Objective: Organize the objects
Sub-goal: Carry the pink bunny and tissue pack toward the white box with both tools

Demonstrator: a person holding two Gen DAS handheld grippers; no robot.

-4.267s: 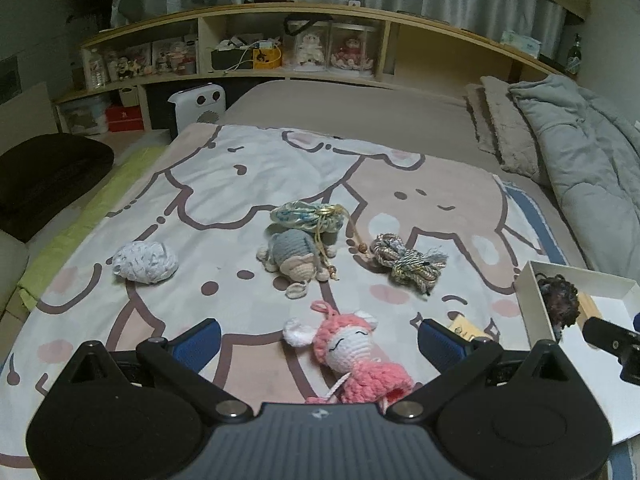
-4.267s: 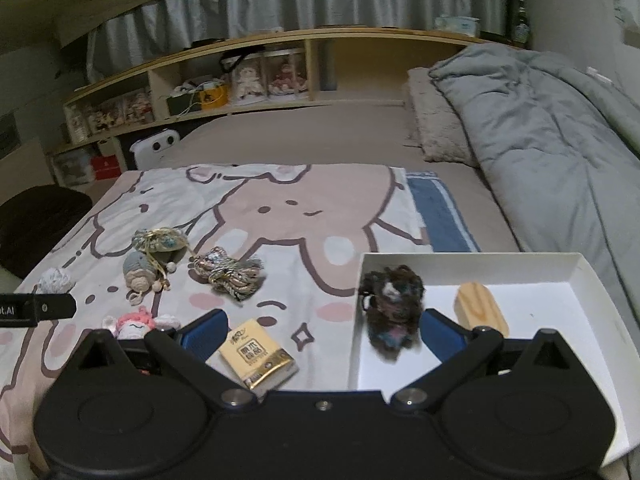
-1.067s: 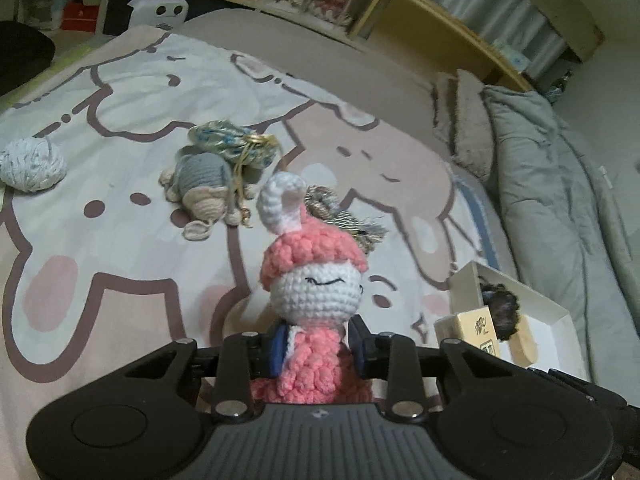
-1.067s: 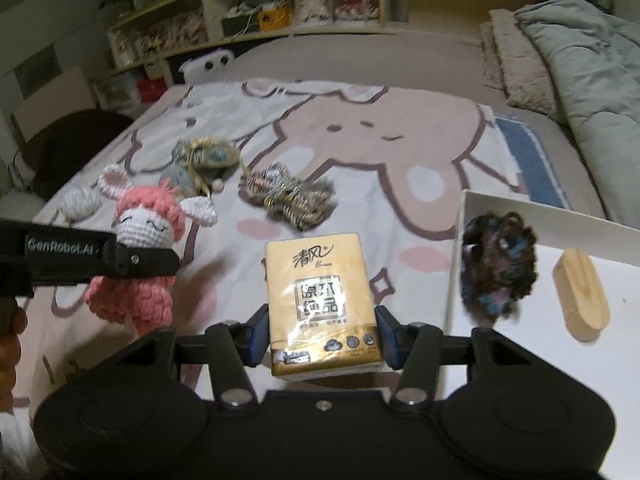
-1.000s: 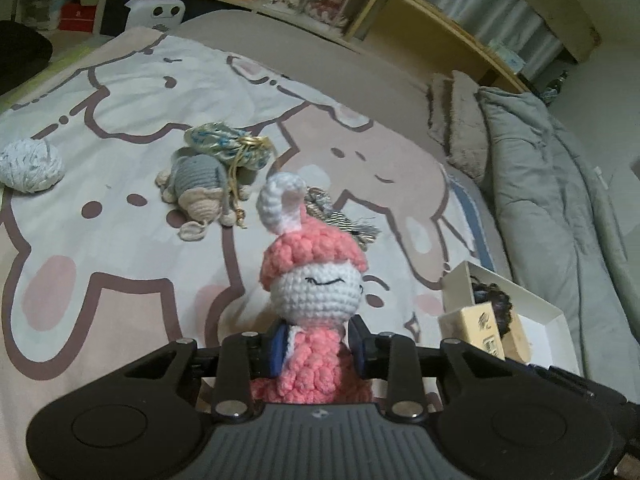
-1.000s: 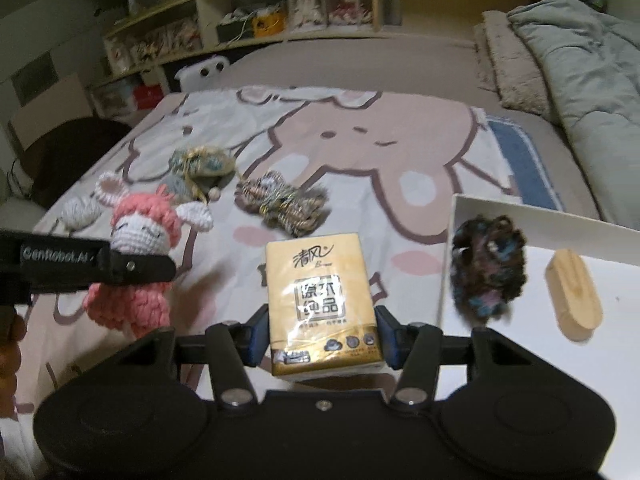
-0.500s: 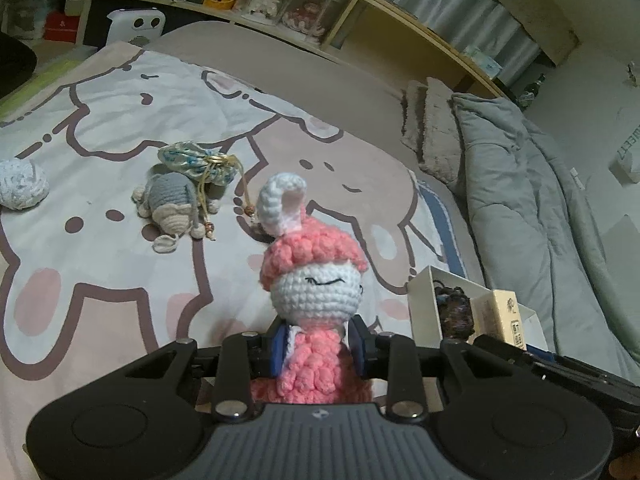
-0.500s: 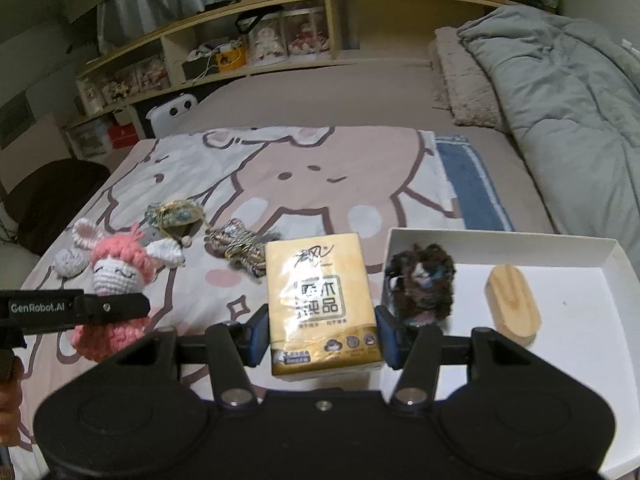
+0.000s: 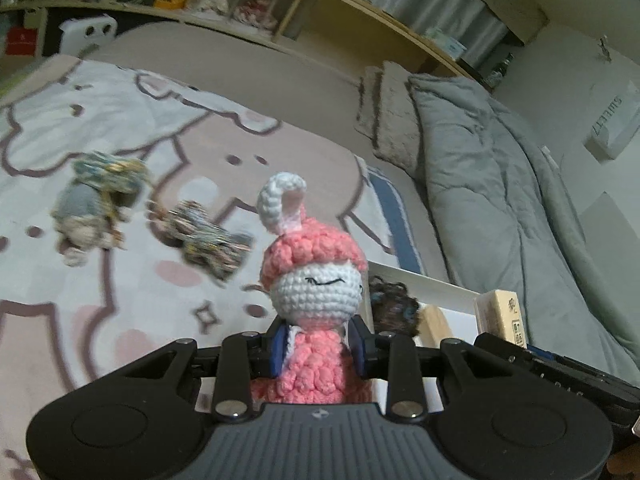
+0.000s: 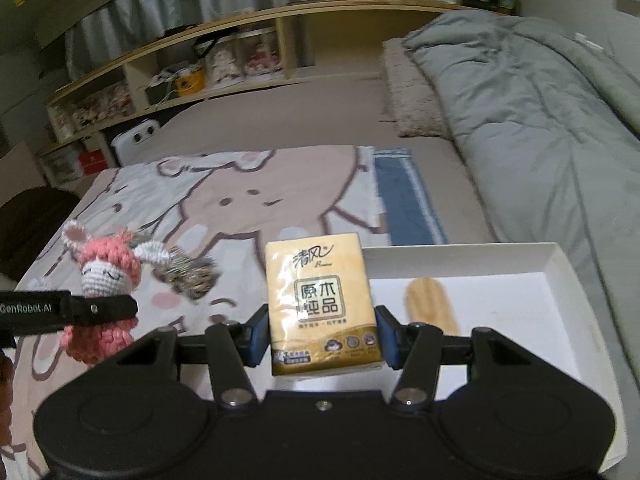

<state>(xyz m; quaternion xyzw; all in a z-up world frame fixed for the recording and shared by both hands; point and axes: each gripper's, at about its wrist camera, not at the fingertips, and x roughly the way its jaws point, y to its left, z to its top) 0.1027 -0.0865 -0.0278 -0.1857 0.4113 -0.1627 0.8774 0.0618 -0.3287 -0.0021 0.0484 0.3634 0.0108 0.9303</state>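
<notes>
My left gripper (image 9: 318, 346) is shut on a pink crochet bunny doll (image 9: 314, 280) and holds it in the air near the left edge of the white box (image 9: 424, 282). The doll also shows in the right wrist view (image 10: 106, 280). My right gripper (image 10: 320, 334) is shut on a yellow tissue pack (image 10: 320, 300) and holds it above the box's (image 10: 560, 300) left part. The pack also shows in the left wrist view (image 9: 506, 314). In the box lie a dark yarn bundle (image 9: 394, 310) and a wooden piece (image 10: 432, 306).
On the bunny-print blanket (image 9: 120, 280) lie a multicolour tassel bundle (image 9: 208, 240), a grey crochet doll (image 9: 80, 216) and a teal-gold pouch (image 9: 108, 172). A grey duvet (image 10: 540, 120) and pillows (image 9: 390, 128) are at the right. Shelves (image 10: 200, 72) run behind the bed.
Both grippers have moved right towards the white box with their loads. The tissue pack now covers the yarn bundle in the right wrist view.
</notes>
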